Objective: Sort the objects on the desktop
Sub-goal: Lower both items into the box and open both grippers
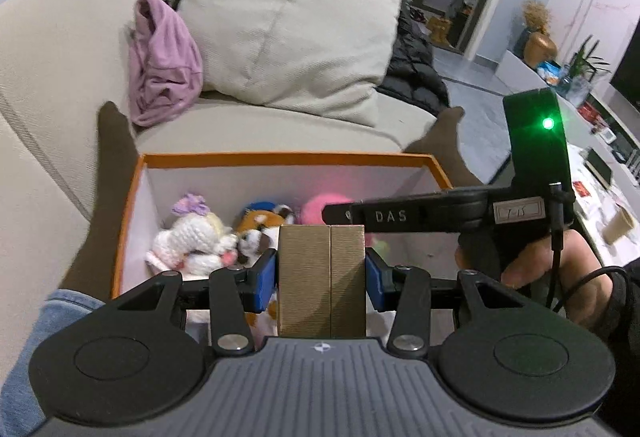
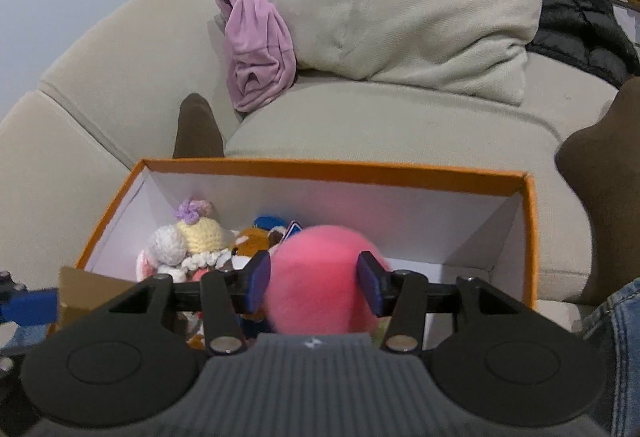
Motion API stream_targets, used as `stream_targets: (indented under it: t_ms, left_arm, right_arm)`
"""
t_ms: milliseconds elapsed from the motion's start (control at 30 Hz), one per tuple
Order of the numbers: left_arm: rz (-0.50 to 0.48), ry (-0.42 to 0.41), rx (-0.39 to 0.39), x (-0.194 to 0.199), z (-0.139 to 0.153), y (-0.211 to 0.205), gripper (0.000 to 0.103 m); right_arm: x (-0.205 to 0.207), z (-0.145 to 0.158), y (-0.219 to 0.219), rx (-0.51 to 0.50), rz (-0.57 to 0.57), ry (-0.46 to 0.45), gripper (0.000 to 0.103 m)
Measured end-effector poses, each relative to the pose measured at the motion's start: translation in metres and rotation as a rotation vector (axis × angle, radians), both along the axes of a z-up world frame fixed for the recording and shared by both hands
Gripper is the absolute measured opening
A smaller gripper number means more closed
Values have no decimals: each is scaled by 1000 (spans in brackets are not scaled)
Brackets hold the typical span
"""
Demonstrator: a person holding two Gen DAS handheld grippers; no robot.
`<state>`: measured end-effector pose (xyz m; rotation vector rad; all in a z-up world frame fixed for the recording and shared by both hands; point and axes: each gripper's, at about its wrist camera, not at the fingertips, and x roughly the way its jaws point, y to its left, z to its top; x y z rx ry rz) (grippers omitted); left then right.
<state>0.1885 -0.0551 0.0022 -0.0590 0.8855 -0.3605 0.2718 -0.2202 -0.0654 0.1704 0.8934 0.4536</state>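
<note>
An orange box (image 1: pixel 280 158) with white inner walls sits on the sofa between the person's feet; it also shows in the right wrist view (image 2: pixel 332 169). Inside lie a white crochet doll (image 1: pixel 192 237), seen also in the right wrist view (image 2: pixel 188 241), and a brown plush dog (image 1: pixel 256 233). My left gripper (image 1: pixel 322 277) is shut on a tan ribbed block (image 1: pixel 322 277) held over the box's near side. My right gripper (image 2: pixel 314 281) is shut on a fuzzy pink ball (image 2: pixel 316 277) above the box. The ball (image 1: pixel 320 207) and the right gripper show in the left wrist view.
A beige sofa (image 2: pixel 360 125) carries a large cushion (image 1: pixel 292 25), a crumpled purple cloth (image 1: pixel 164 65) and a black jacket (image 1: pixel 416 69). The person's brown-socked feet (image 1: pixel 114 157) flank the box. A cluttered white table (image 1: pixel 600 173) stands at the right.
</note>
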Motion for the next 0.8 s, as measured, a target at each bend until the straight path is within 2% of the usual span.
stream_targets:
  t_ms: [67,133,333,433,567,800]
  left_arm:
    - [-26,30,-13,0,-1,-5,51]
    - [-42,81,9,1,-5,-12,51]
    - [-43,189,98,3,-28,-27,52]
    - [-48,219,143,3,-35,-30,52]
    - [-54,257,164,4,-42,-33,52]
    - [-65,251,191,4,-42,-37,52]
  right_arm:
    - [-7,6,-2,8,1,-26,51]
    - [-15,11,-3,17,16,-42,50]
    - [-27,7,-5,11,86,35,25]
    - [-30,2,-1,-47,135,59,21]
    - [-33,-6,4,-84,182,86,19]
    - [-34,-17,17,-113,241,143,19]
